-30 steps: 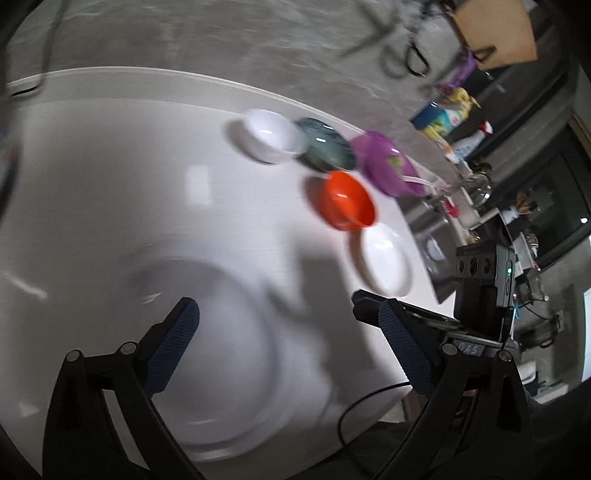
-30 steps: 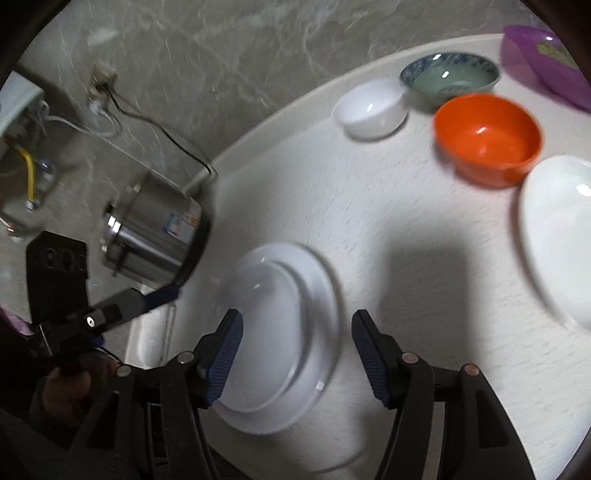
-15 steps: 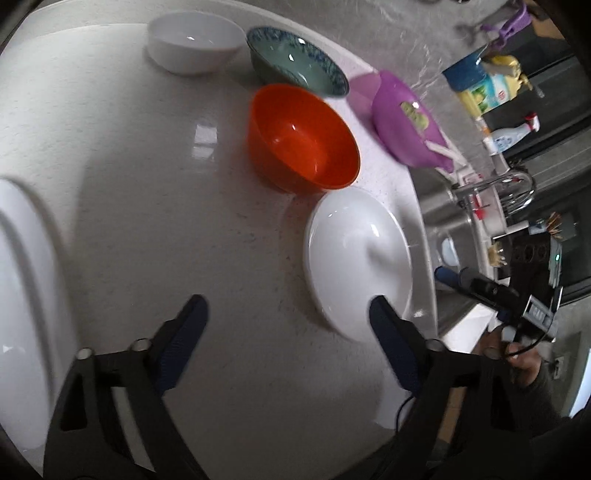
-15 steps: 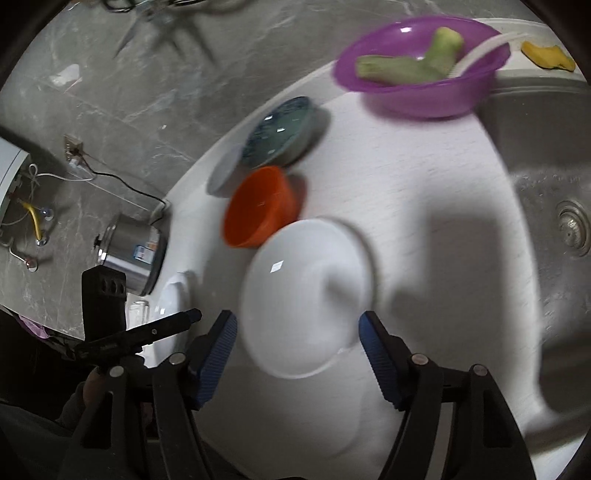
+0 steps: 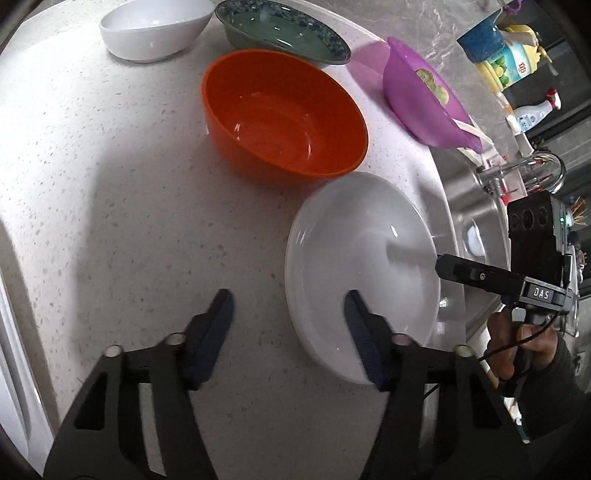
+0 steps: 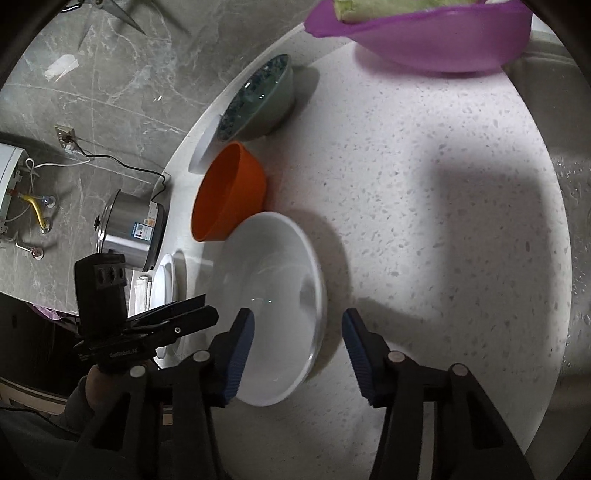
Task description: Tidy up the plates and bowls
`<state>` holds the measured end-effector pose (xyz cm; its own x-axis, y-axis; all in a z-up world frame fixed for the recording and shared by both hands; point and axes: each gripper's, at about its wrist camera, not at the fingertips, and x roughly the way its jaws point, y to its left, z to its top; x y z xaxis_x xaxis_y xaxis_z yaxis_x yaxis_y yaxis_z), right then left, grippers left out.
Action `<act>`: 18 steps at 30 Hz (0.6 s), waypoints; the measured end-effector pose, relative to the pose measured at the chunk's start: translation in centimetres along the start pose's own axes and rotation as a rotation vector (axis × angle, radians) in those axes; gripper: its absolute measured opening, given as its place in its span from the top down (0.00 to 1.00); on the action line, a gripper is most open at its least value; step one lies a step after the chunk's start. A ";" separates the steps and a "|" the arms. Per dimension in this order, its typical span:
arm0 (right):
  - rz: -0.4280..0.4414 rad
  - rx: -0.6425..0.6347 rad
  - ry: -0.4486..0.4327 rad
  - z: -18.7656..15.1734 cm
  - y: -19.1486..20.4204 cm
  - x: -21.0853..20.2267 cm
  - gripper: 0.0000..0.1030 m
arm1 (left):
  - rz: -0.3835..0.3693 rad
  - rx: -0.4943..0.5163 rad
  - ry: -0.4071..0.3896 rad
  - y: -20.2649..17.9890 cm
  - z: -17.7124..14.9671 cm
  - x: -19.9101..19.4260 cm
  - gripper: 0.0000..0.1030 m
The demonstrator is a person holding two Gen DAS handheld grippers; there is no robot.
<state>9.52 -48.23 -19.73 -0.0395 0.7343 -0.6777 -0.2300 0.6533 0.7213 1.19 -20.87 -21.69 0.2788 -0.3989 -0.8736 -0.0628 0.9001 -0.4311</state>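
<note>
A shallow white plate [image 5: 362, 258] lies on the speckled counter [image 5: 129, 221] beside the sink. My left gripper [image 5: 286, 306] straddles its left rim, one finger over the plate and one outside; its jaws are closing, the pads apart from the rim. My right gripper [image 6: 297, 321] straddles the opposite rim of the same plate [image 6: 273, 288], jaws also closing and not pressing. Each gripper shows in the other's view: the right gripper [image 5: 443, 266] at the plate's sink side, the left gripper [image 6: 210, 308] at its other side. An orange bowl [image 5: 280, 110] stands just behind the plate.
Behind the orange bowl stand a white bowl [image 5: 151, 29], a green patterned bowl [image 5: 280, 33] and a purple bowl [image 5: 424, 96] with vegetables. A steel sink [image 5: 469, 206] lies right of the plate. Stacked white plates [image 6: 162, 280] and a steel pot [image 6: 129, 229] are at the counter's far end.
Both grippers have travelled from the stacked plates across the counter to the white plate by the sink and come lower over it. Their jaws have narrowed around its two rims.
</note>
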 end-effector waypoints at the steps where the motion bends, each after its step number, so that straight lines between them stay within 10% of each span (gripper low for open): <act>1: 0.003 0.002 0.000 0.1 -0.1 0.0 0.49 | -0.003 0.001 0.003 -0.2 0.2 0.2 0.51; 12: 0.044 0.023 0.052 1.0 -1.1 1.0 0.55 | -0.007 0.036 0.037 -0.5 0.7 0.5 0.69; 18: -0.015 0.028 0.091 0.9 -1.2 1.6 0.89 | 0.002 0.046 0.051 -0.4 0.6 0.8 0.88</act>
<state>10.57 -47.71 -21.56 -0.1242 0.7054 -0.6978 -0.2036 0.6702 0.7137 2.05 -21.48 -22.07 0.2297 -0.4045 -0.8852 -0.0189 0.9075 -0.4195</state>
